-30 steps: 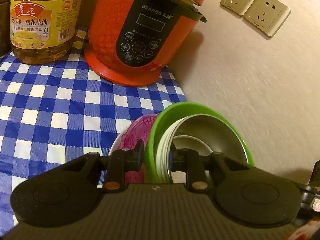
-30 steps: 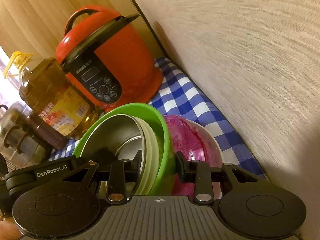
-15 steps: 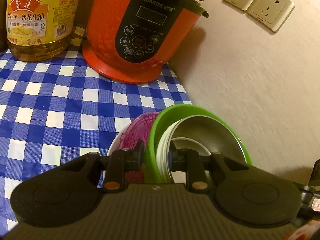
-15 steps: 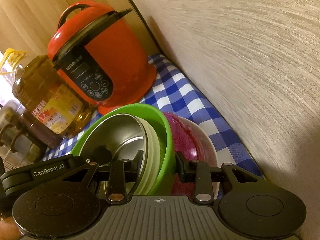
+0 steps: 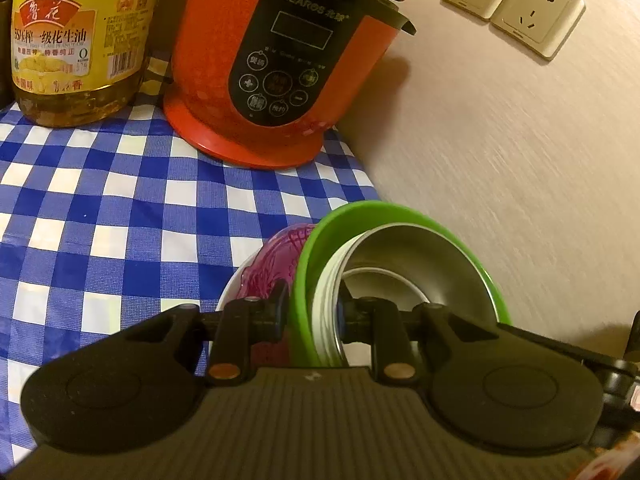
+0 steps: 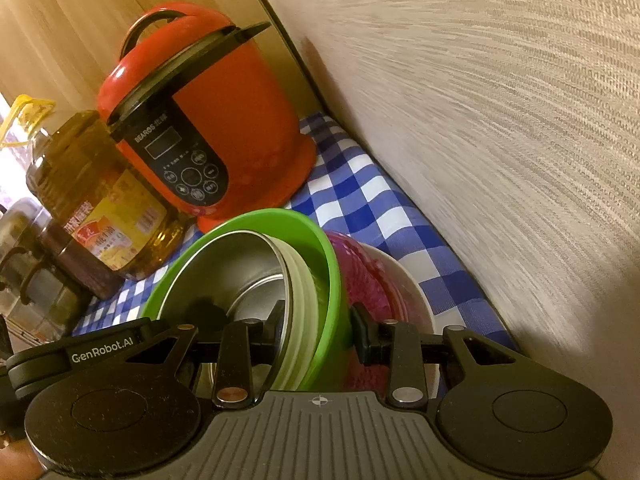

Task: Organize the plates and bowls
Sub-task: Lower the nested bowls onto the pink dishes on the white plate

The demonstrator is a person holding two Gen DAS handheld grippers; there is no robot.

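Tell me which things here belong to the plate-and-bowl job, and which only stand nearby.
Job: green bowl, steel bowl nested inside it, pink-patterned bowl, left claw, right claw.

Nearby: red cooker, oil bottle, checked cloth, wall sockets.

A home kitchen corner is shown. A blue-and-white checked tablecloth (image 5: pixel 120 216) is spread over the surface. At 12 o'clock an orange-red electric pressure cooker (image 5: pixel 276 60) is set, with a large peanut-oil bottle (image 5: pixel 76 44) at 10 o'clock. Two wall sockets (image 5: pixel 512 8) are mounted at 2 o'clock on textured wallpaper (image 6: pixel 500 120).
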